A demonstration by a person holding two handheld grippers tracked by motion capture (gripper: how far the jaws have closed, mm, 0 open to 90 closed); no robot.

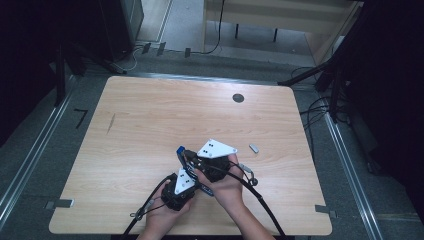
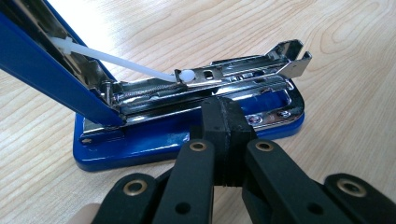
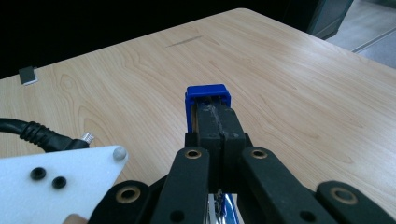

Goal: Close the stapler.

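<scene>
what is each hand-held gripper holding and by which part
Right hand-held gripper grips the raised blue lid of the open stapler. Left hand-held gripper is shut at its base; a hold cannot be told.

Black fingers (image 2: 224, 135) with brass rivets, white three-cornered plates (image 1: 216, 148).

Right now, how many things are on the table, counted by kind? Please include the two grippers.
Stapler, blue, lid swung open: 1
Small grey piece lying apart on the table: 1
Grippers, left gripper and right gripper, both shut: 2
Total: 4
</scene>
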